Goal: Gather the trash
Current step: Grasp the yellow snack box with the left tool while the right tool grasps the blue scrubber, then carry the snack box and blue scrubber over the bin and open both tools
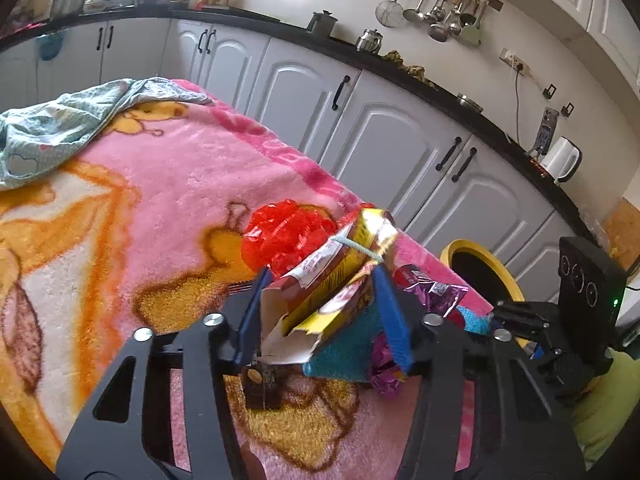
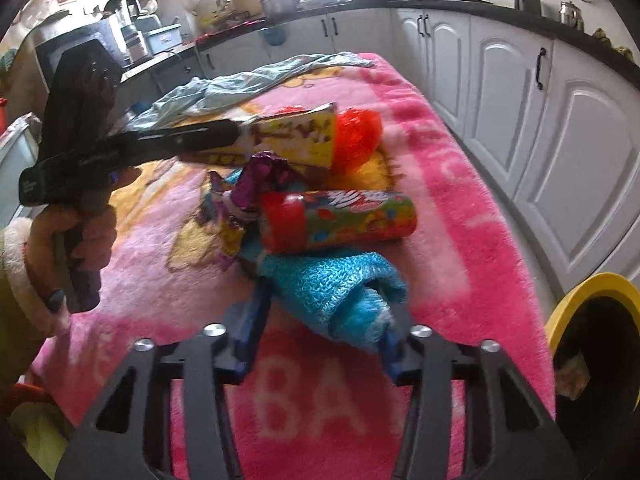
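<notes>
Left wrist view: the left gripper [image 1: 320, 304] pinches a crumpled yellow carton [image 1: 332, 280] above the pink blanket [image 1: 168, 184].

Right wrist view: the right gripper [image 2: 324, 328] clamps a fuzzy blue cloth [image 2: 336, 292], beside a colourful tube [image 2: 340, 220] and yellow bin [image 2: 592, 292].

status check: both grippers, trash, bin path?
Left gripper shut on yellow carton, lifted off blanket. Right gripper around blue cloth, grip unclear. Tube, wrappers still down. Yellow-rimmed bin open at right.

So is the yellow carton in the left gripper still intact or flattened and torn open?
Torn open: the yellow carton is crushed between the left gripper's fingers, its ragged end gaping.
</notes>
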`<state>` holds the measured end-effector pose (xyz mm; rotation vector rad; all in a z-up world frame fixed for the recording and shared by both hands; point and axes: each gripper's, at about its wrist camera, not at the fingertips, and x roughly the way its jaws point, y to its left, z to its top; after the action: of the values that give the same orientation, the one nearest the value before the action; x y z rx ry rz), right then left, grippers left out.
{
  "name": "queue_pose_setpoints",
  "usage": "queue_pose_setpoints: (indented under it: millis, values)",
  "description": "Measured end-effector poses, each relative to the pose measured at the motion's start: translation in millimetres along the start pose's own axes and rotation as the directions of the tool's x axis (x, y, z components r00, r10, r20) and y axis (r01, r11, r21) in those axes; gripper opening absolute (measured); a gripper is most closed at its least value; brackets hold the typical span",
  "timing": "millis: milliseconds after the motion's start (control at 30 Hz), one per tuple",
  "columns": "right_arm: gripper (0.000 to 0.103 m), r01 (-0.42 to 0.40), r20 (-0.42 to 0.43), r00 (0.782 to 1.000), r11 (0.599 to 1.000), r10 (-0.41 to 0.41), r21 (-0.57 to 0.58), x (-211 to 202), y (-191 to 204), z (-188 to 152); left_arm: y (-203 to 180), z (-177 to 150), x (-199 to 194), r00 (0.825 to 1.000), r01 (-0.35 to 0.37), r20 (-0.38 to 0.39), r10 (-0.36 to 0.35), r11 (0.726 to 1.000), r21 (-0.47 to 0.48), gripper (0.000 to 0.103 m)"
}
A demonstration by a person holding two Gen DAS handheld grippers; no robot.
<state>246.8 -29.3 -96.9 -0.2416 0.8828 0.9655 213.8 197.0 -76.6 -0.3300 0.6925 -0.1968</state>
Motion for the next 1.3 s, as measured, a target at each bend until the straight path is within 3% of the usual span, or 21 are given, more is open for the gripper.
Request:
queue_pose_setpoints:
  millis: [100,267,467,967,1300]
  values:
    - [0.019,-0.014,0.003,1.0,0.999,0.014,-0.04,-3,13,-3,-3,-2,-3,1.0,0.006,-0.002,-0.006,1.0,0.021,0.034]
    - [0.013,-0.014,0.016,1.0,0.997,0.016,-0.078,-11,35,-7,-13,-9,-12,1.0,0.018,0.004,-0.018,0.998,0.054,0.027]
    - [0.012,-0.012,0.037,0.999,0.995,0.016,-0.096,-29,59,-15,-29,-20,-32,1.0,-0.01,0.027,0.007,0.994,0.107,0.023]
    - [0.012,-0.023,0.161,0.986,0.993,0.041,-0.113,-91,91,-12,-56,-19,-95,0.991,-0.011,0.137,-0.002,0.995,0.096,0.023]
    - [0.012,0.067,0.237,0.97,0.997,-0.054,-0.049,-131,70,-14,-92,4,-109,0.983,-0.01,0.185,-0.012,0.993,0.12,0.023]
